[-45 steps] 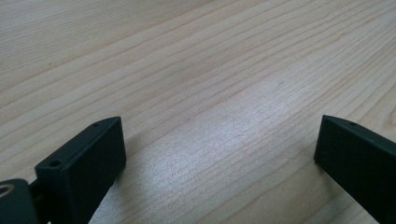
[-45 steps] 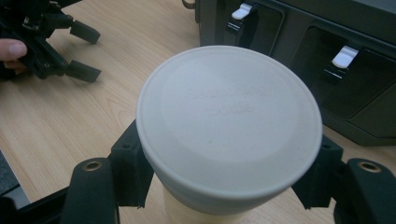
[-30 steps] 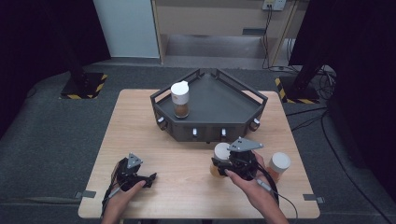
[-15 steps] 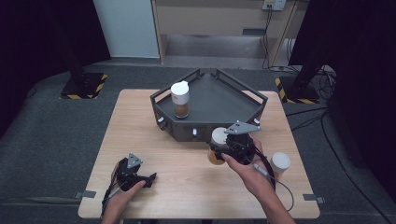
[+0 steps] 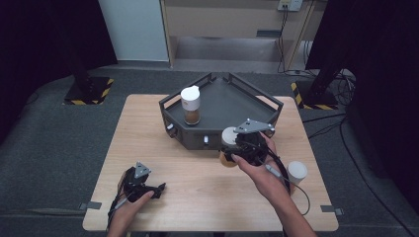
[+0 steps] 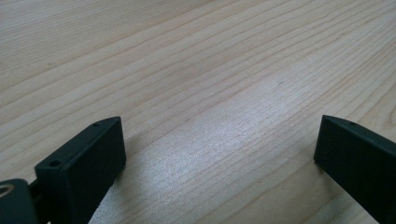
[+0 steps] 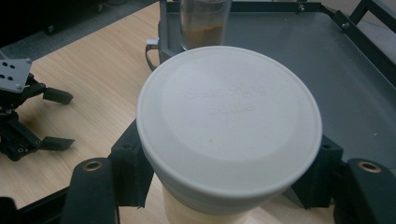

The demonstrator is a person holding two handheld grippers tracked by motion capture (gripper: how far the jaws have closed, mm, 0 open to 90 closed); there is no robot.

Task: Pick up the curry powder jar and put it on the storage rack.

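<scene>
My right gripper point(image 5: 232, 148) is shut on a seasoning jar point(image 5: 228, 146) with a white lid and brown contents, held just above the table at the front edge of the dark corner tray point(image 5: 232, 106). In the right gripper view the jar's white lid point(image 7: 229, 123) sits between the two black jaws, with the tray floor point(image 7: 299, 60) beyond it. A second jar point(image 5: 190, 105) with a white lid stands upright inside the tray at its left. My left gripper point(image 5: 157, 188) rests open on the table at the front left; in its own view the wide-apart jaws frame bare wood point(image 6: 210, 107).
A third white-lidded jar point(image 5: 297, 174) stands on the table at the right, beside my right forearm. The wooden table point(image 5: 148, 133) has free room at left and centre. Dark floor surrounds it, with stands and cables behind.
My right gripper has lifted the jar off the table and carried it away from me, toward the tray's front edge. The left gripper has stayed put.
</scene>
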